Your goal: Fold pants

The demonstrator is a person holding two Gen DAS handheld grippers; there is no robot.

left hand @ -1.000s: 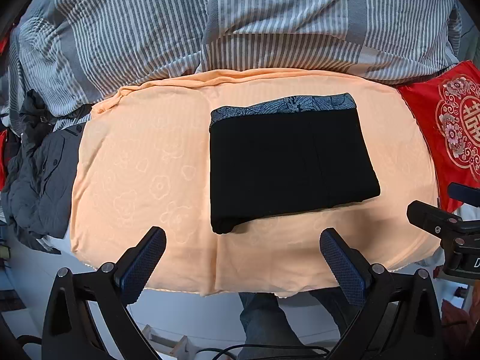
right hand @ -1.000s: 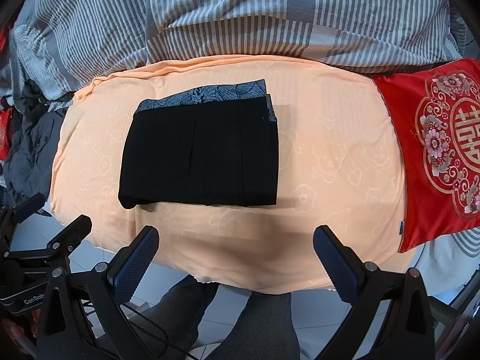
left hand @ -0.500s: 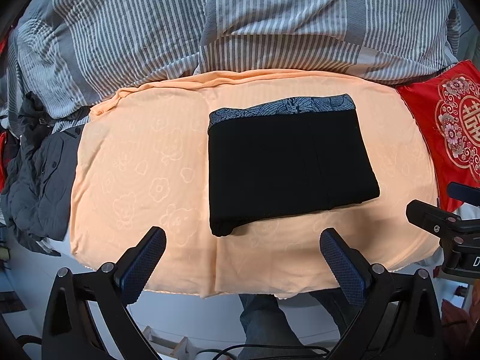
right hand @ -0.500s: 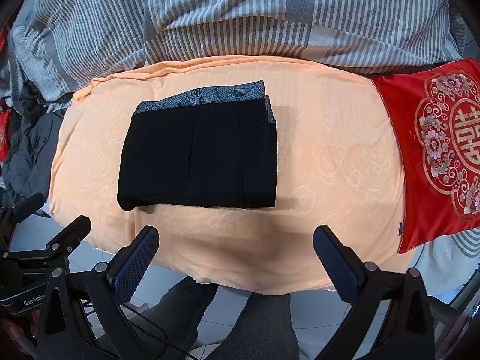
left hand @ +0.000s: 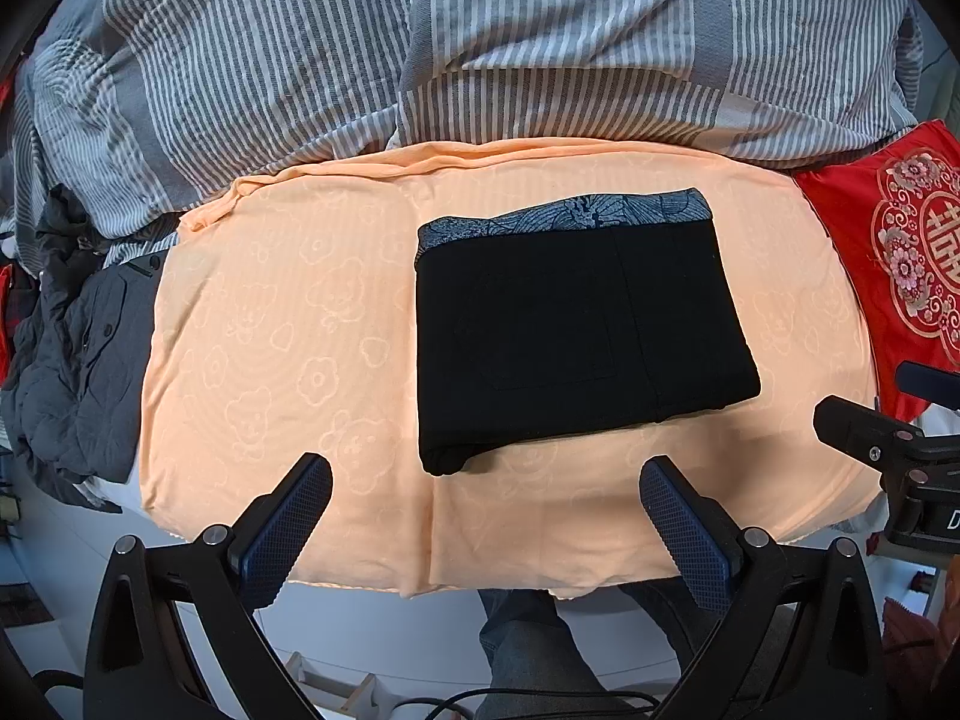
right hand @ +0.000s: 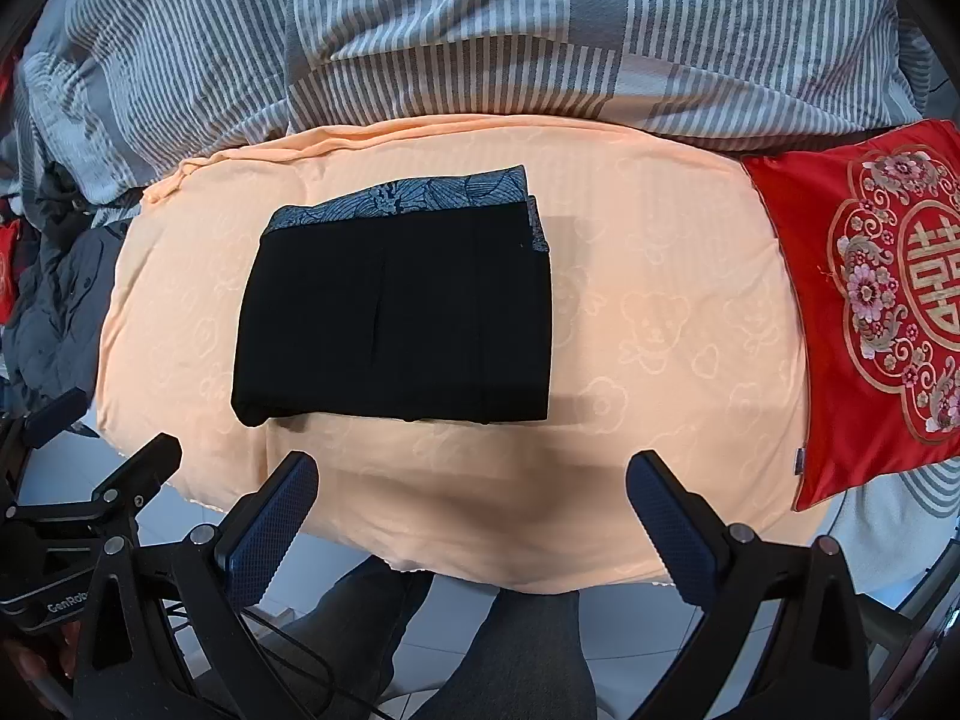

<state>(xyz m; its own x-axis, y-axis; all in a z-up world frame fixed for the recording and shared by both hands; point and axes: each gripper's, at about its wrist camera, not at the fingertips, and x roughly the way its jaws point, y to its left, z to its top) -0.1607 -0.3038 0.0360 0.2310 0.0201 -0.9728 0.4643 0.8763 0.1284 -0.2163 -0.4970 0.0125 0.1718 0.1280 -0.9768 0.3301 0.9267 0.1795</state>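
Note:
Black pants (left hand: 576, 330) lie folded into a compact rectangle on the peach sheet (left hand: 288, 324), with a blue-grey patterned band along the far edge. They also show in the right wrist view (right hand: 396, 318), left of centre. My left gripper (left hand: 486, 498) is open and empty, held back above the sheet's near edge, short of the pants. My right gripper (right hand: 471, 492) is open and empty, also over the near edge, apart from the pants.
A grey-and-white striped duvet (left hand: 480, 42) is bunched along the far side. A red embroidered cushion (right hand: 888, 300) lies at the right. Dark grey clothes (left hand: 66, 360) are piled at the left. The person's legs (right hand: 492, 648) and floor tiles show below.
Both views have shifted only very slightly; the pants lie as before and both grippers stay open.

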